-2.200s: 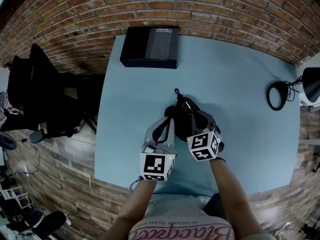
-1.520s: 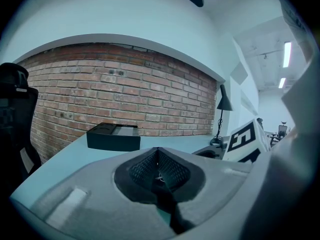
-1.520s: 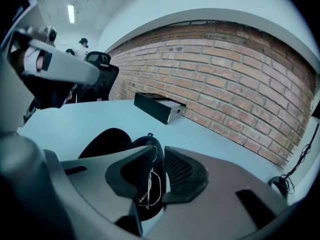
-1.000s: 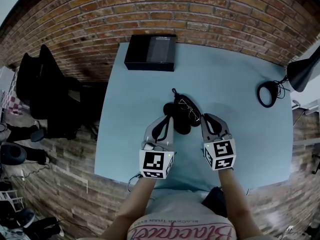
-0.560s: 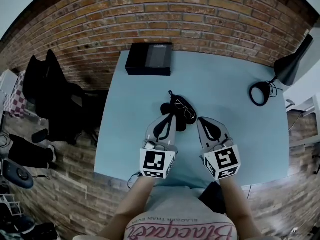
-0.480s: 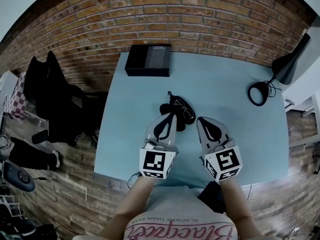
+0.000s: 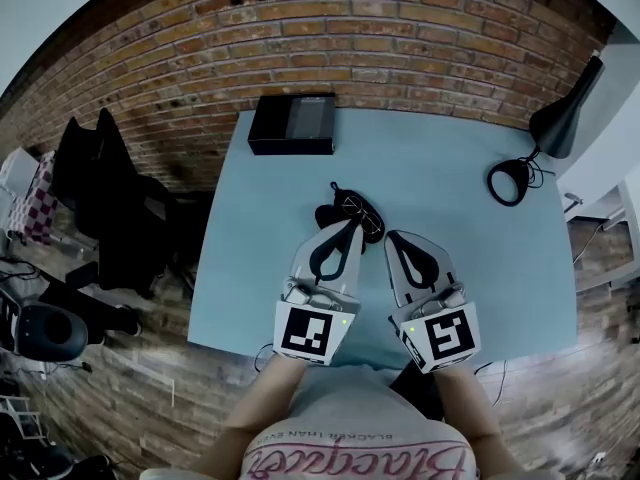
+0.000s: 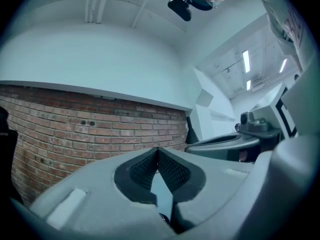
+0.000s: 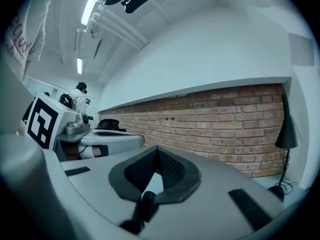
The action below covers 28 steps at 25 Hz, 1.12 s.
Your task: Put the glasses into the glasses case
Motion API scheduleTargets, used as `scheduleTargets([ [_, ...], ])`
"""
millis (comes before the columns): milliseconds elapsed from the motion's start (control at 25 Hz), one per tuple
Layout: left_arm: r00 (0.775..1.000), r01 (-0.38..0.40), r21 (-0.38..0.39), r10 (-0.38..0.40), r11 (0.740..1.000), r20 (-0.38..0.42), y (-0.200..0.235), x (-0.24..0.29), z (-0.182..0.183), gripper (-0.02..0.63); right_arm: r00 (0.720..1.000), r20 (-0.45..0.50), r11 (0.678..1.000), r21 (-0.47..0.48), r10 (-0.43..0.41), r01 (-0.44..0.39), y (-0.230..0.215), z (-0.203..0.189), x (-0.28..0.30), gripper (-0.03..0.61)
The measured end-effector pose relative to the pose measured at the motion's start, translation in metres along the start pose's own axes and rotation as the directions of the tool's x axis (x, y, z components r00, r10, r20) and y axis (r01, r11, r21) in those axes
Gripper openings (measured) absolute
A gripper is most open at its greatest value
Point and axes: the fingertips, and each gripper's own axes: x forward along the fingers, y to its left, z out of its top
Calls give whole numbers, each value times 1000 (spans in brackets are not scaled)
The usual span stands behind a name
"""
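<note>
My left gripper (image 7: 350,228) and right gripper (image 7: 389,238) are clenched empty, the wire-framed glasses (image 7: 358,208) seem seated in the open black glasses case (image 7: 330,215) mid-worktop, so closing it looks next.

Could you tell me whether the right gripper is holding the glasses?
No, the right gripper is shut on nothing, and the glasses lie ahead, clear of its jaws.

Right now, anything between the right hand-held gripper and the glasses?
Nothing visible. Only bare table separates the right hand-held gripper from the glasses, which lie on the black case.
</note>
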Motion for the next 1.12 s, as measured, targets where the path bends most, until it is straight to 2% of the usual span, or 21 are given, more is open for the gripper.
scheduleTargets([
  [280, 999, 7, 17, -8, 1000, 33, -6, -5, 16, 5, 998, 67, 1000, -26, -13, 15, 4, 22, -8, 9],
  [1120, 999, -2, 13, 1, 1000, 49, -3, -12, 21, 5, 996, 90, 1000, -17, -14, 15, 13, 31, -11, 8],
])
